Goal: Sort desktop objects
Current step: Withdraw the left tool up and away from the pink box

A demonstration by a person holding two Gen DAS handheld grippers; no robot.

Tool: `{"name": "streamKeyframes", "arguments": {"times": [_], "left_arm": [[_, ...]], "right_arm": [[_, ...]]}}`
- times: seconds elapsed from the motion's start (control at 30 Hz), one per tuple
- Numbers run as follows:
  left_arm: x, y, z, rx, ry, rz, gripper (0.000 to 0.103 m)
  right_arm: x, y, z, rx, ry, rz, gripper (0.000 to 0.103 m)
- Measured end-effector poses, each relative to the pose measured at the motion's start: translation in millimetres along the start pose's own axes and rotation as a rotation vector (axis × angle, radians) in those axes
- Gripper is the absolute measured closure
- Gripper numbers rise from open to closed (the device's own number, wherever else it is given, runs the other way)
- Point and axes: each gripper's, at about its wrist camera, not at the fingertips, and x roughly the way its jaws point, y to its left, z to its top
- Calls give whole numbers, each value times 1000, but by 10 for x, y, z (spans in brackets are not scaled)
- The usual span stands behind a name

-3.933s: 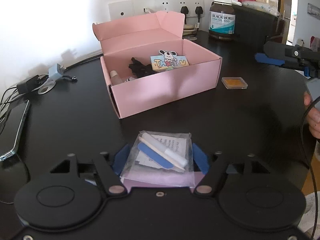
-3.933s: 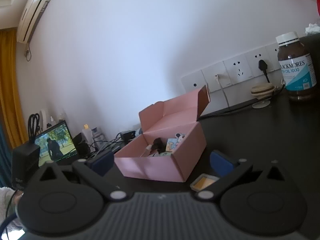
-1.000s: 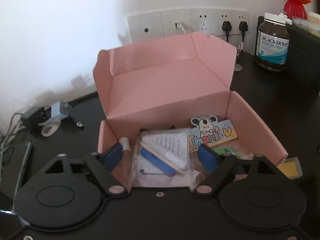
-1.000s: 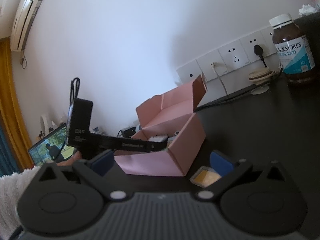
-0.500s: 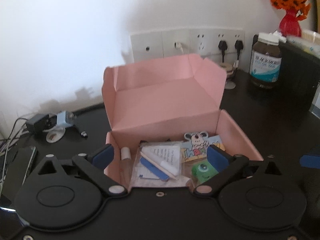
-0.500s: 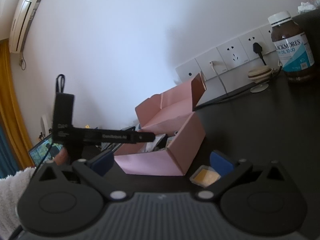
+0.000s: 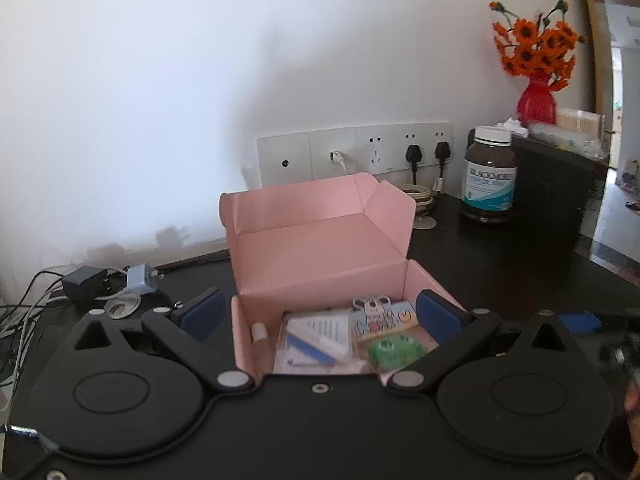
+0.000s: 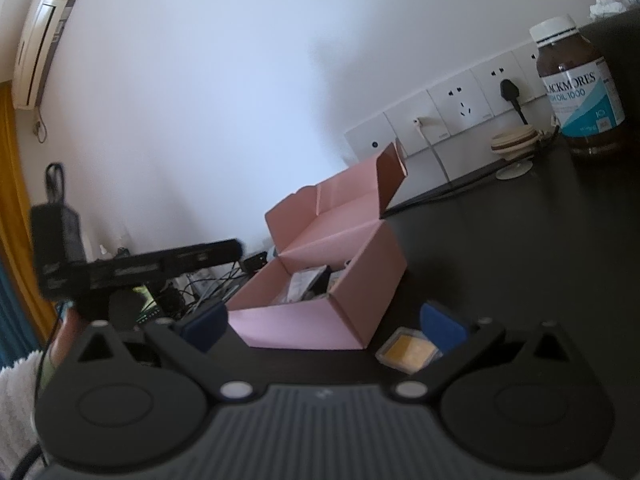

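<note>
Pink box (image 7: 320, 264) on the tabletop (image 7: 500, 264) holds a clear packet (image 7: 316, 340). Left tool (image 7: 318, 314) spread wide, empty. Right tool (image 8: 324, 328) likewise wide, empty.

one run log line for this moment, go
left claw: open, empty | packet: in pink box | right claw: open, by yellow pad | next: pad

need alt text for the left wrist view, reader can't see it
An open pink box on a dark table holds a clear packet, a cartoon card and a green toy. The left gripper, jaws wide and empty, frames it.
</note>
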Motion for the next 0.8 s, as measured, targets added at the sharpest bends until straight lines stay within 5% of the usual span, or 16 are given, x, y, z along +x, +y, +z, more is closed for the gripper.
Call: {"name": "streamKeyframes", "arguments": {"times": [0.5, 0.8], "left_arm": [[-512, 506, -746, -38, 22, -43, 0], [-612, 709, -906, -97, -15, -53, 0]], "right_arm": [[44, -26, 6, 20, 23, -13, 1], [75, -38, 9, 31, 38, -33, 1]]}}
